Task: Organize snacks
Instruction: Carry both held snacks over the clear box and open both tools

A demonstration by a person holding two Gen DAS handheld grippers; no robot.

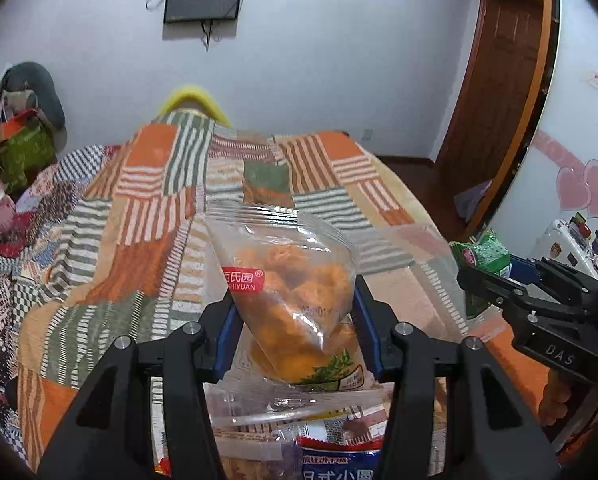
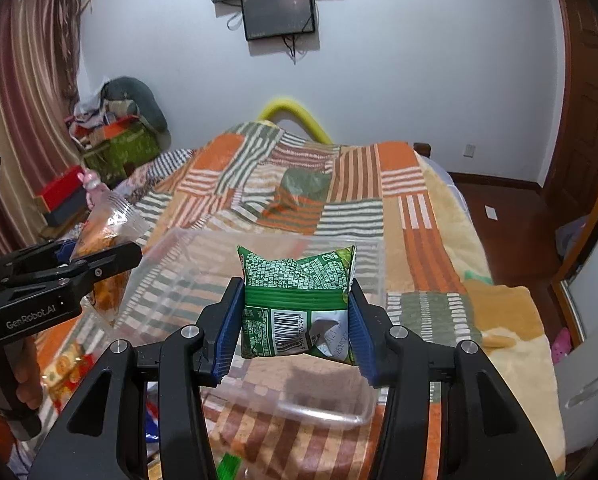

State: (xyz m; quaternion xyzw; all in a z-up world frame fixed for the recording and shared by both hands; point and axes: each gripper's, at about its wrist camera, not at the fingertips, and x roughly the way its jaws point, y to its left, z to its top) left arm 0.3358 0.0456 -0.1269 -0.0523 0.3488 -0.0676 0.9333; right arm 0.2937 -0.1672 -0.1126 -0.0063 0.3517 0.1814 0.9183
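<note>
Bed (image 2: 439,216) under a striped patchwork blanket, stretching ahead of both sets of fingers, with bare blanket to the far side and right. Clear bin (image 2: 259,364) set on the bed just below and ahead of the right fingers, open at the top and seemingly unfilled there; near rim under the fingers, far wall beyond the packet. In the left view, same bin (image 1: 439,264) ahead and right of the left fingers, its walls hard to trace.

Loose snacks (image 1: 331,452) heaped under the left fingers: a blue-and-red wrapper, clear bags, more hidden.

Left gripper (image 1: 295,320) pinching a clear bag (image 1: 287,280) of orange puffs by its middle, bag upright, long axis running up and away, sealed top leaning left. Right gripper (image 2: 295,316) clamped on a green packet (image 2: 299,300), short and squarish, barcode facing back, held above the bin's mouth.

Likely next: green packet lowered straight down into the bin, right hand nearer and already over it. Left bag probably to follow from the left rim, across toward the right. Room tight between the two grippers near that rim; thin bin walls easy to nudge. Ample space along the bin's far side.
</note>
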